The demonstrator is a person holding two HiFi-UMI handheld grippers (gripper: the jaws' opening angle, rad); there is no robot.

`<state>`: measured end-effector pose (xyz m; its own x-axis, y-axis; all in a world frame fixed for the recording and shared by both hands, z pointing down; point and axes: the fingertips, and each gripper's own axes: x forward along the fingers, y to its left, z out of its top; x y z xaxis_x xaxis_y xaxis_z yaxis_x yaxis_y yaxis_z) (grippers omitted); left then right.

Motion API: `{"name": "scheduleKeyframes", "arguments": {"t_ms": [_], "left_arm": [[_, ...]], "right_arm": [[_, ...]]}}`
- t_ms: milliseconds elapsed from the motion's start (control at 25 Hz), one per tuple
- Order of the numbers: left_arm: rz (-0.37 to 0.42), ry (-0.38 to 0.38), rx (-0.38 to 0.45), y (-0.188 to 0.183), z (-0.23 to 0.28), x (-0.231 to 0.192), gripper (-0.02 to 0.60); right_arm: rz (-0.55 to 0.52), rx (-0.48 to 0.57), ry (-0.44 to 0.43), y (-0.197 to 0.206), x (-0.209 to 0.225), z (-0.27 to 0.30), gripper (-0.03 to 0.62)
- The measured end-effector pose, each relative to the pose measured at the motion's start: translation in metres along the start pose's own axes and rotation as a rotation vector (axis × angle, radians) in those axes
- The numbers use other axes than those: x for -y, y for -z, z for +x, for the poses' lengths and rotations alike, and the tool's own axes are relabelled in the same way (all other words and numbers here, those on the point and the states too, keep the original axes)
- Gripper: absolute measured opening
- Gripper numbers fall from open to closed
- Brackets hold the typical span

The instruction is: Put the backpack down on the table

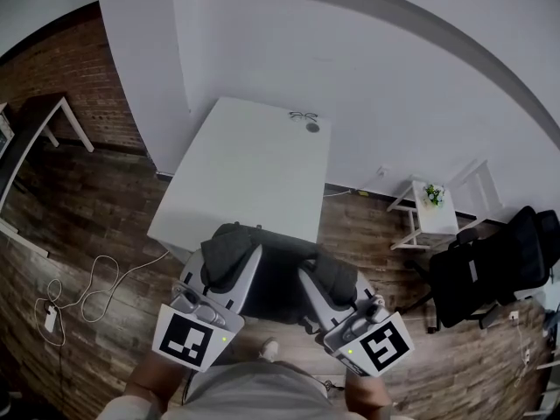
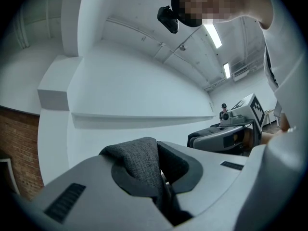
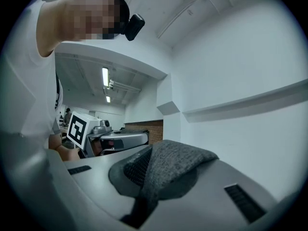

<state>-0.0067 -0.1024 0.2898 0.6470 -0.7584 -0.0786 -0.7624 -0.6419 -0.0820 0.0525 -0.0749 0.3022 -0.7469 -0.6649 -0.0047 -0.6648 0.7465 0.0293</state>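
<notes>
The backpack (image 1: pixel 278 280) hangs between the two grippers at the desk's (image 1: pixel 249 169) near edge and does not yet appear to rest on the top. The left gripper (image 1: pixel 229 265) is clamped tight on a fold of grey fabric (image 2: pixel 139 160) at the bag's left side. The right gripper (image 1: pixel 325 280) pinches a matching fold on the other side. To set the bag down well, both hands should probably carry it level past the near edge, lower it together until the base bears on the desk, and only then let go. The glasses (image 1: pixel 303 115) at the far edge are well apart from it. What the backpack holds cannot be seen.
</notes>
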Motion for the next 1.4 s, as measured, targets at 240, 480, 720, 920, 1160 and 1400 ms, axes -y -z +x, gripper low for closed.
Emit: {"name": "scheduleKeyframes", "arguments": {"t_ms": [240,480,720,920,1160,1400], "left_arm": [[0.02,0.002,0.027,-0.015,0.017,-0.018,0.038],[-0.021,0.023,0.055,-0.027,0.038,-0.044,0.038],[0.042,0.011,0.07,-0.027,0.058,-0.064,0.038],[0.072,0.0,0.088,-0.017,0.082,-0.087,0.038],[0.066,-0.004,0.087,-0.004,0.108,-0.109,0.038],[0.08,-0.011,0.092,0.009,0.121,-0.12,0.038]], "right_arm": [[-0.031,0.013,0.006,-0.017,0.02,0.019,0.042],[-0.05,-0.004,0.029,-0.025,0.04,0.045,0.042],[-0.072,0.007,0.069,-0.032,0.062,0.068,0.041],[-0.095,-0.008,0.104,-0.024,0.084,0.094,0.041],[-0.119,-0.026,0.157,-0.014,0.115,0.122,0.042],[-0.151,-0.028,0.185,-0.002,0.131,0.136,0.042]]}}
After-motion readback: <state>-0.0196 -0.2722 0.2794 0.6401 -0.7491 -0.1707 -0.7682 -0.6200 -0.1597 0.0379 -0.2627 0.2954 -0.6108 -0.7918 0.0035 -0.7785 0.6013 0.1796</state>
